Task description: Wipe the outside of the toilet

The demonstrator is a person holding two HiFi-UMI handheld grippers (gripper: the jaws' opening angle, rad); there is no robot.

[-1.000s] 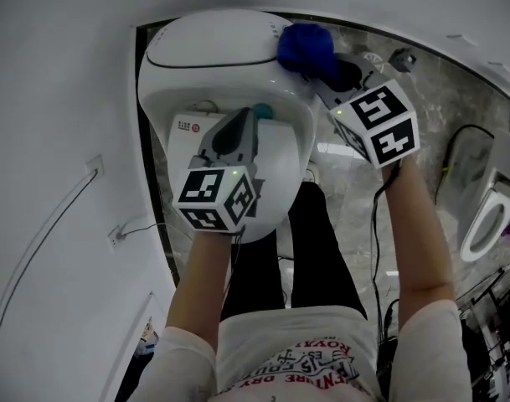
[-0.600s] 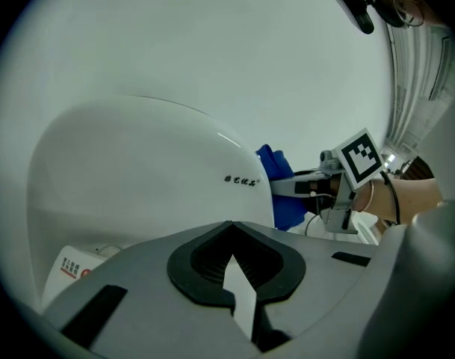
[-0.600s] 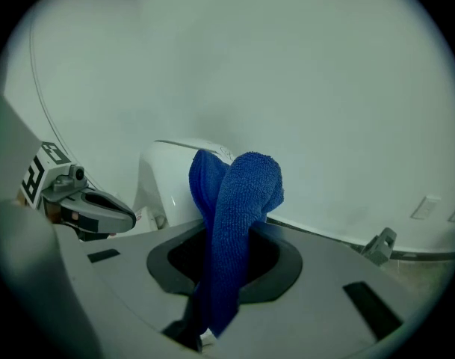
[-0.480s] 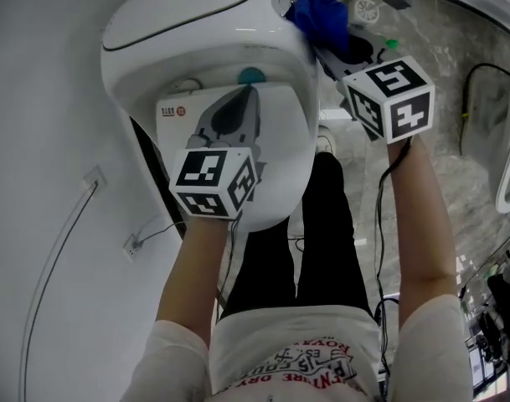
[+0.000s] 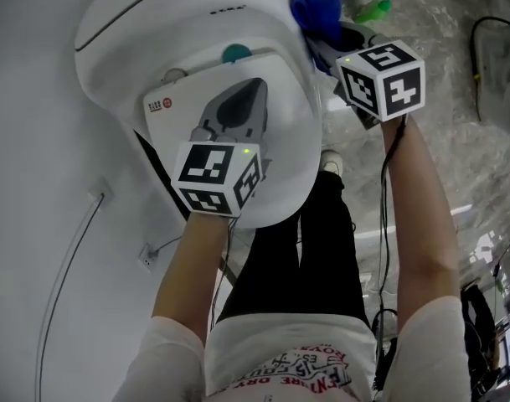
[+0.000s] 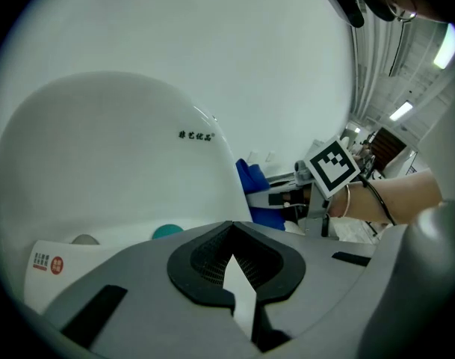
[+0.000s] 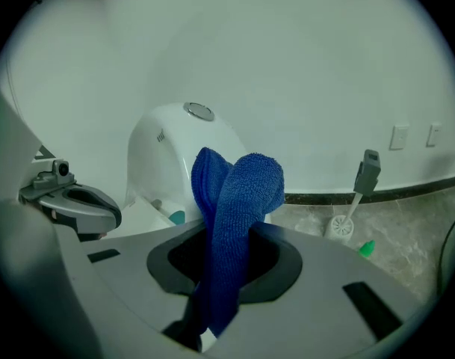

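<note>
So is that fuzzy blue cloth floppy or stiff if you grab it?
Probably floppy: the fuzzy blue cloth folds and bunches where the jaws pinch it. Likely light too. Its looped weave probably grips rather than slips.

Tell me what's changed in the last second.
The right hand-held gripper, still shut on the blue cloth, slid it from the toilet's top corner down its right side, towards the person. The left hand-held gripper stayed shut and empty over the lid.
</note>
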